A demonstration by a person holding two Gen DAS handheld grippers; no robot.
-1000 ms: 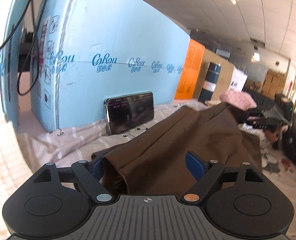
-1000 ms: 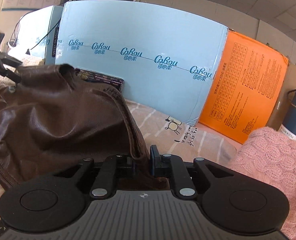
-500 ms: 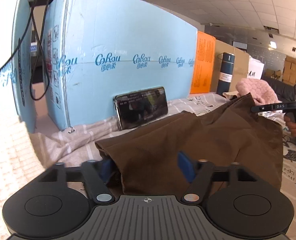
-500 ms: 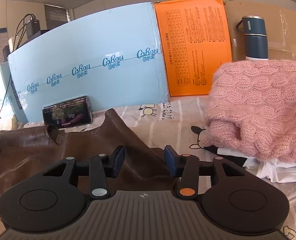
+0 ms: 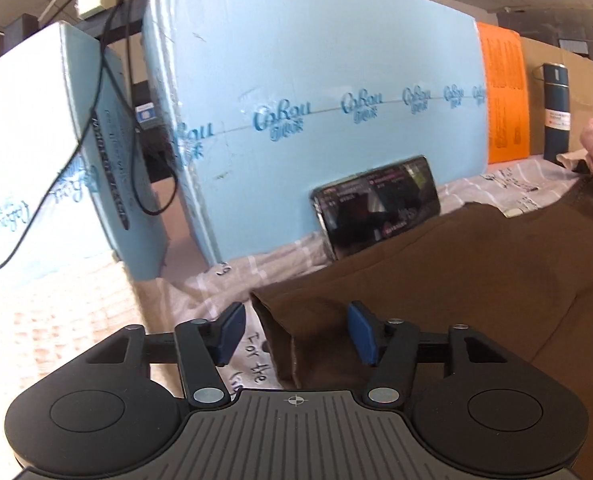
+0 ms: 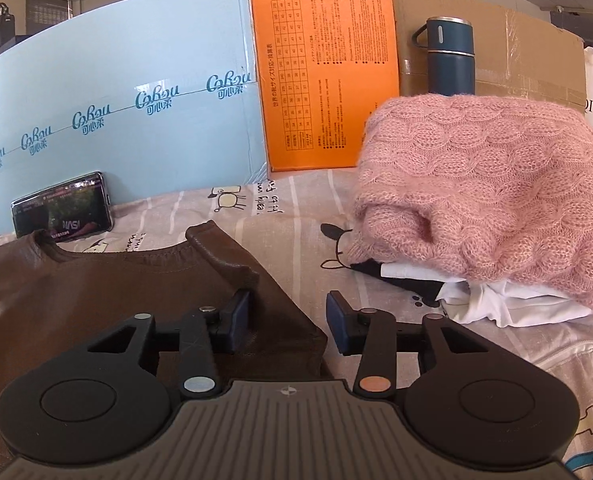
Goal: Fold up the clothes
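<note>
A brown garment lies flat on the printed bedsheet; it also shows in the right wrist view. My left gripper is open, its blue pads on either side of the garment's left corner without gripping it. My right gripper is open over the garment's right edge, where a folded strap-like corner sticks up. A folded pink knit sweater sits on white and black folded clothes at the right.
A light blue carton stands behind with a phone leaning on it. An orange box, a brown carton and a dark blue flask line the back. A second blue carton and cables stand at the left.
Both grippers held the garment up a second ago, the right shut on it. Both have opened and let it down flat on the sheet, and the cameras have dropped lower.
</note>
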